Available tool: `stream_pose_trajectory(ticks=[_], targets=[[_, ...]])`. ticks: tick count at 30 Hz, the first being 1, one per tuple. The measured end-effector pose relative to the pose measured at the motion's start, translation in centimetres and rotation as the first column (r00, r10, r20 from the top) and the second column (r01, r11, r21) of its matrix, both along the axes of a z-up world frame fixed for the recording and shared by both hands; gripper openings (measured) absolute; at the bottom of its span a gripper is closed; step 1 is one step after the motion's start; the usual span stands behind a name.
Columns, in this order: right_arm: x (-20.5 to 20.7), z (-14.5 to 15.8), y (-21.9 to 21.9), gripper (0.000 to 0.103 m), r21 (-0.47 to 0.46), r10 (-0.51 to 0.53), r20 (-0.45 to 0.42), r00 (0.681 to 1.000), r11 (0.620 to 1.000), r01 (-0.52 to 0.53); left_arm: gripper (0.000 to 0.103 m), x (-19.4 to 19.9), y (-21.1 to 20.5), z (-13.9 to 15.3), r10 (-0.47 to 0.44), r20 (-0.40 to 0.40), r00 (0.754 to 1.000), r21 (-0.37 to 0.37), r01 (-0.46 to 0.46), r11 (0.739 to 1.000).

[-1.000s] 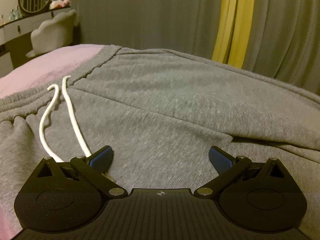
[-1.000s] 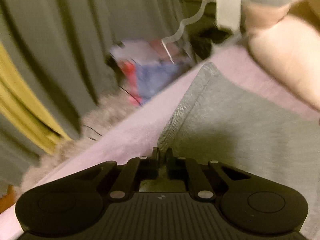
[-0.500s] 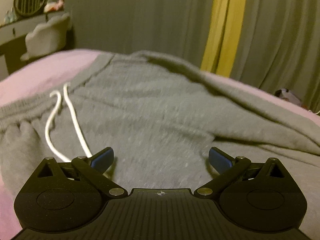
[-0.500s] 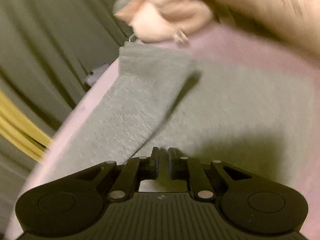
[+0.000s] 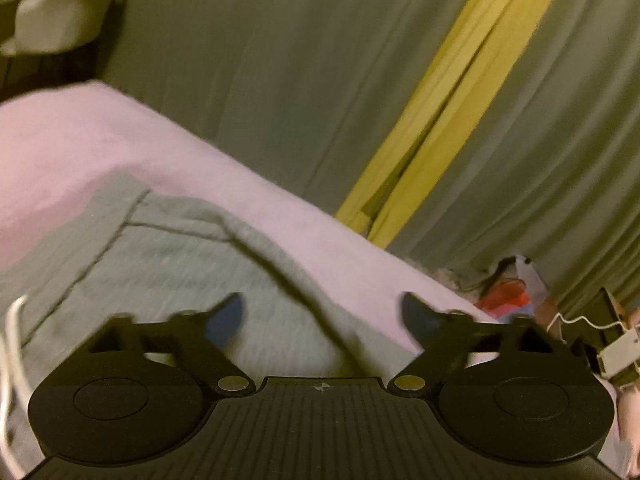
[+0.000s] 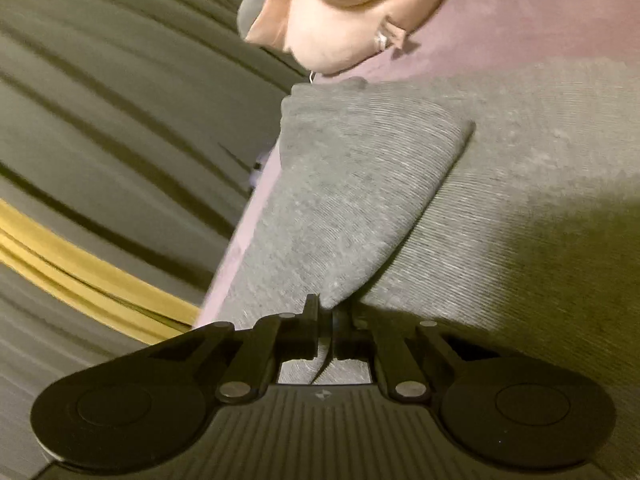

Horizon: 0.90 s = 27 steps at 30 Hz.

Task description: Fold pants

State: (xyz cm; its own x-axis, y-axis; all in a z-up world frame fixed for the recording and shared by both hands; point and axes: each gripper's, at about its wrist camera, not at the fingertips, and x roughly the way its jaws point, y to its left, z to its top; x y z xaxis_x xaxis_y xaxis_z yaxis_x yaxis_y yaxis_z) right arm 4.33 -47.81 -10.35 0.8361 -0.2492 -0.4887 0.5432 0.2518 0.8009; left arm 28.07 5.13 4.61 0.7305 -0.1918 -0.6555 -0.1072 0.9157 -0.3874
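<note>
So the left gripper [image 5: 322, 316] is lifting off and swinging right compared with a second back – the drawstring [image 5: 12, 344] that was sitting just ahead of its left finger is now sliding off the left edge of its view, and more of the pink bedsheet [image 5: 120, 148] and the grey-and-yellow curtain [image 5: 280, 60] is showing. Its jaws are closing in from wide open, but nothing is getting caught between them; they're just hanging over the cloth.

The right gripper [image 6: 326, 320] is the one doing the work. It's clamped down on a fold of the grey pants [image 6: 360, 184], and the flap it's pulling is draping over the rest of the fabric, tapering back to the pinch. Beyond it, at the far end of the bed, a peach plush thing [image 6: 344, 12] is sitting on the sheet.

The pants are lying spread across the bed, taking up most of the near side in both views.

Handling-wise – looks like soft jersey sweatpants, light, totally floppy, not slippery. They're going to sag and crease wherever they aren't supported, so I'd be grabbing at edges and corners: waistband, cuffs, or a doubled fold like the right one has.
</note>
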Motion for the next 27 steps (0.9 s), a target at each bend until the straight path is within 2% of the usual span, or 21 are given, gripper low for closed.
stream_pose_trajectory(ticks=[4, 6, 7, 8, 9, 10, 12, 15, 17, 20, 22, 24, 27], targets=[[-0.2, -0.7, -0.3, 0.007, -0.007, -0.003, 0.026, 1.0, 1.0, 0.003, 0.066, 5.4, 0.5, -2.5, 0.042, -0.099, 0.994, -0.077, -0.05, 0.996], [-0.4, -1.2, -0.5, 0.007, 0.01, -0.017, 0.054, 0.998, 1.0, 0.016, 0.066, 7.2, 0.6, -4.0, 0.029, -0.144, 0.989, -0.14, -0.049, 0.989], [-0.7, -1.4, -0.4, 0.006, 0.025, -0.027, 0.069, 0.997, 0.999, 0.025, 0.062, 8.0, 0.5, -4.8, 0.021, -0.178, 0.984, -0.156, -0.049, 0.987], [-0.8, -1.7, -0.5, 0.006, 0.041, -0.039, 0.084, 0.996, 0.999, 0.036, 0.055, 8.8, 0.3, -5.8, 0.021, -0.228, 0.973, -0.156, -0.057, 0.986], [-0.8, -1.8, -0.6, 0.004, 0.043, -0.046, 0.091, 0.995, 0.998, 0.042, 0.028, 9.2, 0.2, -6.4, 0.028, -0.258, 0.966, -0.149, -0.069, 0.986], [-0.8, -1.9, -0.6, 0.004, 0.041, -0.05, 0.093, 0.994, 0.998, 0.046, 0.016, 9.3, 0.1, -6.7, 0.038, -0.269, 0.962, -0.136, -0.077, 0.988], [-1.5, -1.6, 0.3, 0.004, 0.033, -0.051, 0.092, 0.994, 0.998, 0.048, 0.012, 8.9, -0.3, -6.4, 0.035, -0.253, 0.967, -0.124, -0.068, 0.99], [-1.7, -1.1, 0.3, 0.005, 0.035, -0.051, 0.081, 0.995, 0.998, 0.048, 0.01, 6.5, -1.0, -3.8, 0.018, -0.168, 0.986, -0.069, -0.03, 0.997], [-2.0, 0.5, 0.7, 0.005, 0.003, -0.052, 0.072, 0.996, 0.999, 0.052, 0.01, 4.2, -1.1, -1.1, -0.005, -0.103, 0.995, -0.048, 0.0, 0.999], [-3.7, 4.3, 1.2, 0.005, -0.058, -0.029, 0.141, 0.99, 0.998, 0.037, 0.01, -0.1, -0.1, 2.6, -0.033, -0.039, 0.999, -0.078, 0.03, 0.997], [-5.2, 7.2, 1.2, 0.004, -0.113, -0.004, 0.155, 0.988, 0.993, 0.022, 0.01, -3.9, 0.8, 4.7, -0.054, 0.005, 0.999, -0.096, 0.054, 0.994], [-7.3, 9.6, 0.9, 0.004, -0.157, 0.015, 0.151, 0.988, 0.988, 0.009, 0.01, -8.1, 2.1, 5.9, -0.059, 0.028, 0.998, -0.117, 0.062, 0.991], [-11.4, 11.6, 0.2, 0.005, -0.179, 0.024, 0.114, 0.993, 0.984, -0.003, 0.01, -14.4, 3.7, 4.8, -0.05, -0.007, 0.999, -0.17, 0.048, 0.984]])
